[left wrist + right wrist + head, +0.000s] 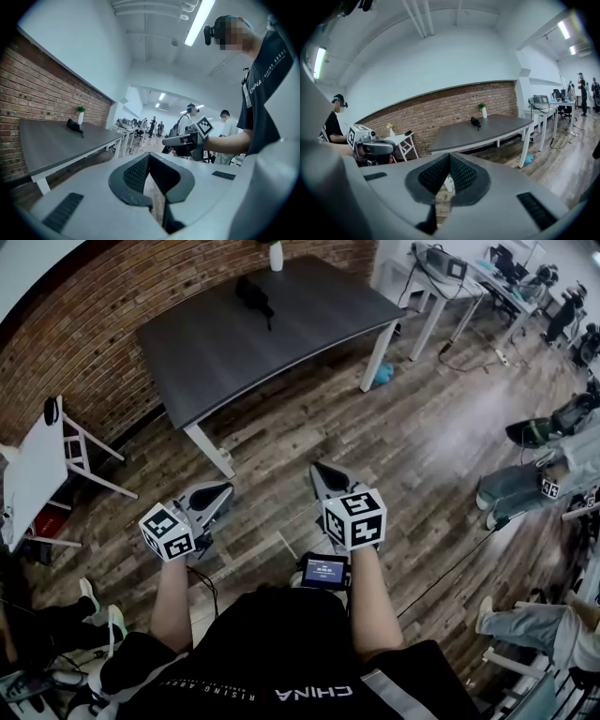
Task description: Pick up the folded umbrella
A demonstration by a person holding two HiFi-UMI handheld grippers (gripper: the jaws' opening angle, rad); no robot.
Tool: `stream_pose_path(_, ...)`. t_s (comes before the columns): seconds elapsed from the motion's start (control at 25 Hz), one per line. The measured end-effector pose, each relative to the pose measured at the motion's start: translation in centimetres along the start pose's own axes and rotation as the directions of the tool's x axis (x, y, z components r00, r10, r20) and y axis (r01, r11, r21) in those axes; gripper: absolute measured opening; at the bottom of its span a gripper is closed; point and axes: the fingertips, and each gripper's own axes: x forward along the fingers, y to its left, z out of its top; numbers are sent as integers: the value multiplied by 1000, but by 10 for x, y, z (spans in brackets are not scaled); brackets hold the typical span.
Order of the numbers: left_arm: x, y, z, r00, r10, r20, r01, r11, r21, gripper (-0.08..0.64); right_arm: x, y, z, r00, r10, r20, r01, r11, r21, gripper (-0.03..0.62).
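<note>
Fingers of the left gripper, grey with ribbed dark pads, meet tip to tip with nothing between them. Those of the right gripper are pressed together the same way, also empty. Both tools are carried low in front of the person's body, pointing roughly ahead. I read this as a carrying pose for an approach, not a reach: nothing graspable lies within range, so closed fingers cost nothing.

Beyond them stretches the brown wooden plank floor, then the dark grey bench with white legs. The folded black umbrella lies on the bench top towards its far edge, close to a small white vase holding a green plant. It is well apart from both grippers. The fingers will probably have to open before either tool arrives there.

Only the head view shows the floor between person and bench, and how the umbrella sits on the top. Only the gripper views show the line where the fingers meet. Each also catches the other gripper from the side, and the umbrella as a low dark lump against the brick wall.
</note>
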Motion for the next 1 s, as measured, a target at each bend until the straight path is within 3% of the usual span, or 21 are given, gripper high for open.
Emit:
stream_pose_path(0.16,27,-2,1,999,-25,-29,25,1000,8,3,4,-27,3,1000,13,9,-13,1000,7,8)
stream_pose_path(0.6,58,16,5,1000,29,2,-29,999,-31,3,27,-72,2,999,36,9,-36,997,66,8)
stream_pose_path(1.0,101,82,24,999,-16,45,19,996,-84,3,88,-104,20,999,20,-31,-18,997,79,8)
